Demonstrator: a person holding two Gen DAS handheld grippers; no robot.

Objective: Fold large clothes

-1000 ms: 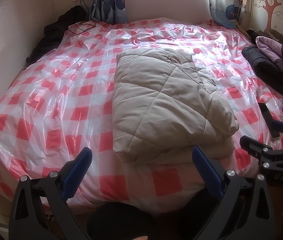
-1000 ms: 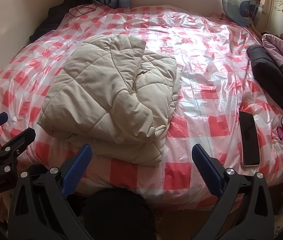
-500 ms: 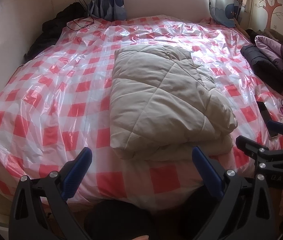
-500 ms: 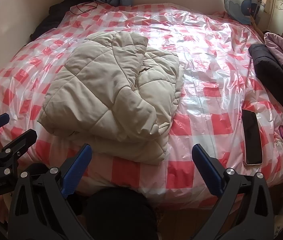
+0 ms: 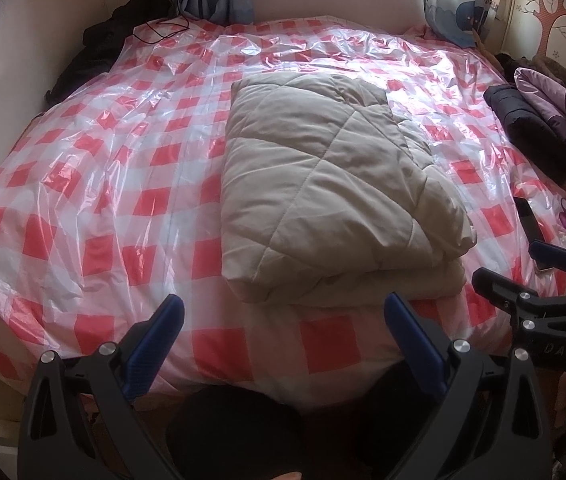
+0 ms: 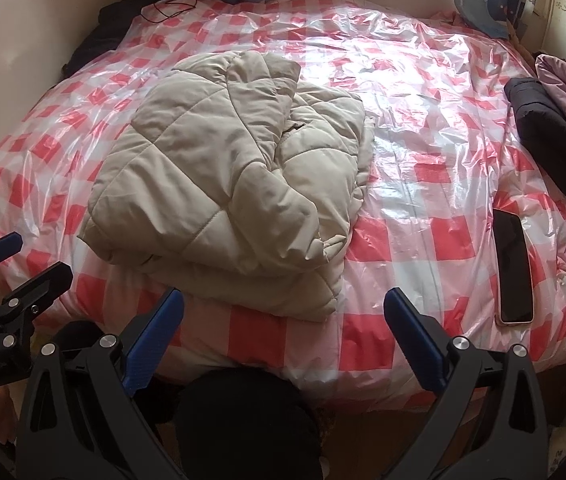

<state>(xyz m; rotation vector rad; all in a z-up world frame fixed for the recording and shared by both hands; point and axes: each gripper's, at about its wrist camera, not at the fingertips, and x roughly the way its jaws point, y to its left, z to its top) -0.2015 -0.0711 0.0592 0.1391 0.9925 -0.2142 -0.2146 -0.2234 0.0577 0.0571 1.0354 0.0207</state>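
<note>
jaws: both spread wide, nothing in them; left gripper (image 5: 281,322) and right gripper (image 6: 283,318) hang just off the bed's near edge
bed (image 5: 83,184): red-and-white check cover under shiny clear plastic
beige puffer coat (image 5: 331,196): folded into a chunky bundle, middle-near
dark jackets (image 6: 551,128): piled far right
phone (image 6: 513,266): face up, near right

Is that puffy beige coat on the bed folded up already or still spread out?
Folded. The beige quilted puffer coat lies as a compact stacked bundle on the red-and-white checked bed cover, its layers showing along the near edge.
</note>
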